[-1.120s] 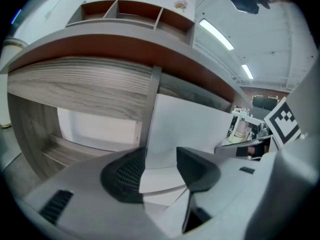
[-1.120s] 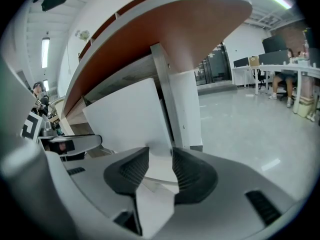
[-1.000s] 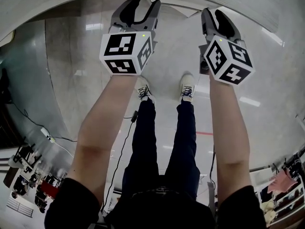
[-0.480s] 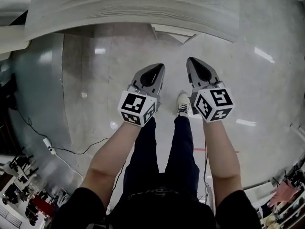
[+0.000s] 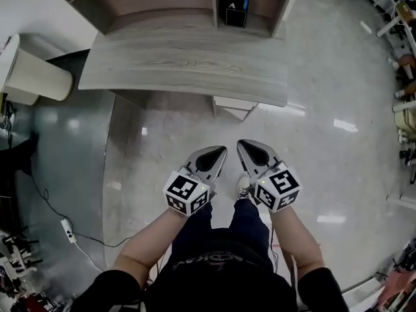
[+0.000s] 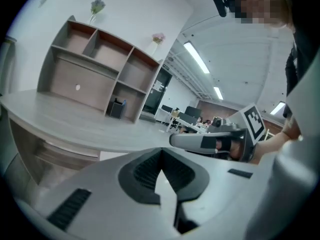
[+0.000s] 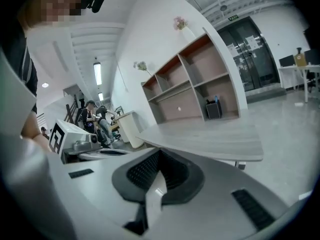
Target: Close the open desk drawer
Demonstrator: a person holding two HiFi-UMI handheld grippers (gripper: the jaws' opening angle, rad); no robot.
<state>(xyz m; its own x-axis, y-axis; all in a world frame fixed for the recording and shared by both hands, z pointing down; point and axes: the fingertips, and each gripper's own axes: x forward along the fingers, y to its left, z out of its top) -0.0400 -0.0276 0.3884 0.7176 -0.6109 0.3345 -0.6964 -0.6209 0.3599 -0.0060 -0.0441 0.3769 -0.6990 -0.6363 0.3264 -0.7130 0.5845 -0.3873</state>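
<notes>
A grey wood desk (image 5: 182, 64) fills the top of the head view. A pale box-like part (image 5: 233, 105), seemingly the drawer, pokes out from under its front edge. My left gripper (image 5: 220, 153) and right gripper (image 5: 242, 145) hang side by side over the floor, well short of the desk, both shut and empty. In the left gripper view the shut left gripper (image 6: 161, 156) points at the desk top (image 6: 75, 124), with the right gripper (image 6: 200, 141) beside it. The right gripper view shows the shut right gripper (image 7: 157, 156) before the desk (image 7: 210, 136).
A shelf unit (image 5: 195, 5) stands at the back of the desk, with a black box (image 5: 234, 10) in one bay. A white bin (image 5: 32, 77) sits left of the desk. A cable and power strip (image 5: 65, 229) lie on the floor at left. My shoe (image 5: 243, 187) shows below the grippers.
Both grippers went from open to shut and drew back from the desk's edge toward my body. The head view has lifted, so the whole desk and shelf now show.
</notes>
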